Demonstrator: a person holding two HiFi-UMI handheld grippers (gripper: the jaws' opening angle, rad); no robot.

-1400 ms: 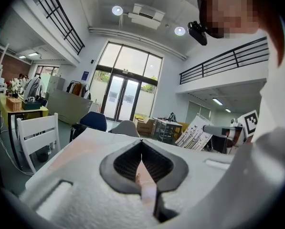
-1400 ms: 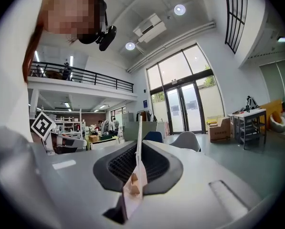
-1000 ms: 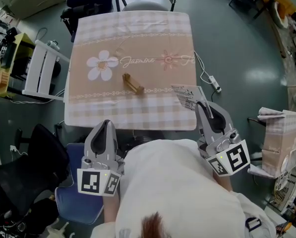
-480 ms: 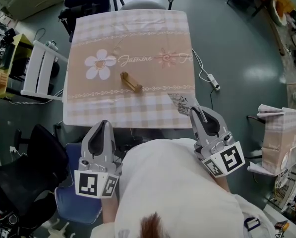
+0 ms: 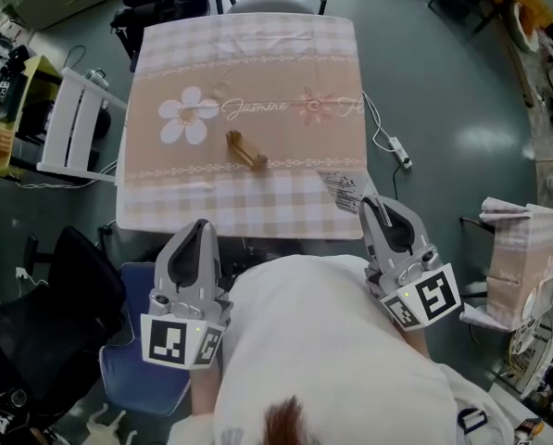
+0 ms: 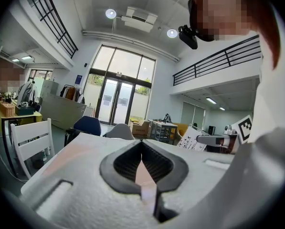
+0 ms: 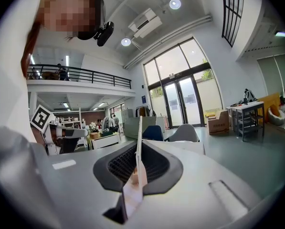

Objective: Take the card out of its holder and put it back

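The left gripper (image 5: 200, 225) hangs back by the person's body, short of the counter's near edge, its jaws pressed together on nothing, so it is in no position to steady anything. That matters for the small wooden holder (image 5: 246, 151), which lies free and slanted near the middle of the counter (image 5: 257, 58). It looks light, and a card pushed at its slot from an angle could shove it along the cloth or tip it over. The card (image 5: 341, 184) is out of the holder and well apart from it, over the counter's near right corner, pinched by one edge in the narrow jaws of the right gripper (image 5: 367, 202). Being thin and stiff only one way, it may bend, swivel in the jaws or slip out if its free end catches the slot's lip, and the edge-on hold leaves little margin for lining it up. The counter wears a beige checked cloth with a white flower and script across it. A white slatted chair (image 5: 77, 128) and a black office chair (image 5: 44, 313) stand to the left, and a power strip (image 5: 401, 156) lies on the grey floor (image 5: 443, 82) to the right. The hall behind is tall, with glass doors (image 6: 116, 101) and a railed balcony (image 6: 218, 61).
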